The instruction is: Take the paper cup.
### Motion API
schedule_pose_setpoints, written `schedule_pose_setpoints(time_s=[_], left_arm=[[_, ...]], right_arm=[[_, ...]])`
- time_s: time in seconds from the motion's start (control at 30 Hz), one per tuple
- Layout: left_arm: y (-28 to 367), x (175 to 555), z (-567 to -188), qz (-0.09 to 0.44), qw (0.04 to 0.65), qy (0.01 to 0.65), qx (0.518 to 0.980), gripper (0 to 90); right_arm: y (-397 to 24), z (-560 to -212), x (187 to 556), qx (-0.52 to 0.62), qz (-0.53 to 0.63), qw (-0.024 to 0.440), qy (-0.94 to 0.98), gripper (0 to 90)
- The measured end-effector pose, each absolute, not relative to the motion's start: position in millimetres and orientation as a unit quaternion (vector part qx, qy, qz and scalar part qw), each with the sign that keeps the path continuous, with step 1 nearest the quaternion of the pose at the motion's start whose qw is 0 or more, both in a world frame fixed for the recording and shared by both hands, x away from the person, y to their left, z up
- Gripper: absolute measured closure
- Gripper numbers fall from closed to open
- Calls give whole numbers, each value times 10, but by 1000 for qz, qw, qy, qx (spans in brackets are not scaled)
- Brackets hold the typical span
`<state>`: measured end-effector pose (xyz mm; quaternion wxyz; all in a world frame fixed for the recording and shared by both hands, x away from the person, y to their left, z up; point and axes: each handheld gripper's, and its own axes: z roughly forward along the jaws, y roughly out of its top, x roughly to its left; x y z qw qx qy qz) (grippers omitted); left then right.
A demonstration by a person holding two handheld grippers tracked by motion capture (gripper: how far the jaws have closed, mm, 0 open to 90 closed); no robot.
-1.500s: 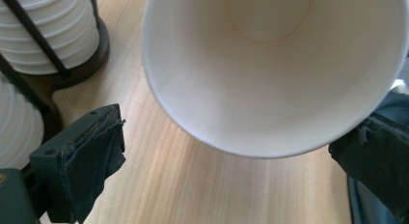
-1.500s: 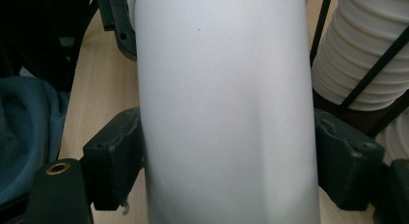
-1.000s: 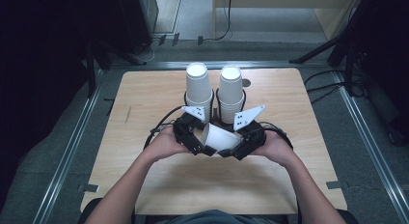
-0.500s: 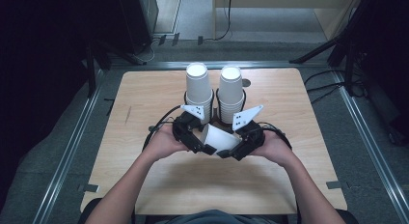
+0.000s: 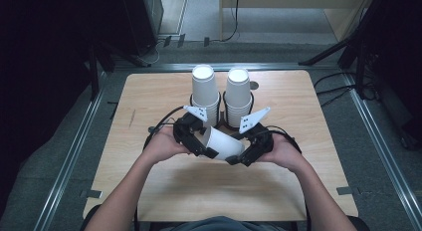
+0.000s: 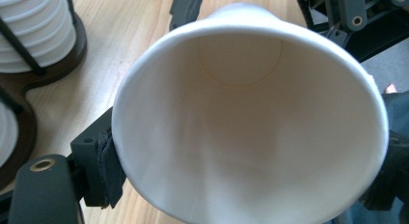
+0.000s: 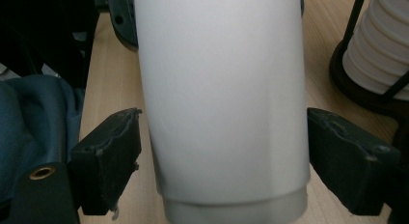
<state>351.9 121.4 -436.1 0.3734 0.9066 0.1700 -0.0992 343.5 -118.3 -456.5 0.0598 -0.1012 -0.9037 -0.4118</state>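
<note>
Spanning most of the high view, a wooden table (image 5: 149, 101) carries everything. Toward its far edge stands a dark wire rack (image 5: 225, 122) holding two stacks of white paper cups: the left stack (image 5: 205, 91) and the right stack (image 5: 238, 94), side by side, upside down.

Just nearer than the rack, a single cup (image 5: 223, 144) lies on its side between the two grippers, above the table. Its mouth faces the left gripper (image 5: 191, 136) and its base faces the right gripper (image 5: 253, 149).

From the left gripper view, the cup's (image 6: 251, 127) rim sits between the jaws, whose pads press its wall on both sides, so that gripper clamps the cup. From the right gripper view, the cup's (image 7: 222, 103) base end lies between the jaws; the left pad sits very near its wall and the right pad just apart, so those jaws stand spread around the cup without clear contact.
</note>
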Motion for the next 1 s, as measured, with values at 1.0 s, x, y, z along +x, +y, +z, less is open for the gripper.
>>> schedule_pose_setpoints(time_s=[1.0], left_arm=[[1150, 3532, -4306, -53, 269, 143, 951, 124]], right_arm=[[-1197, -4704, 3459, -122, -385, 55, -913, 149]])
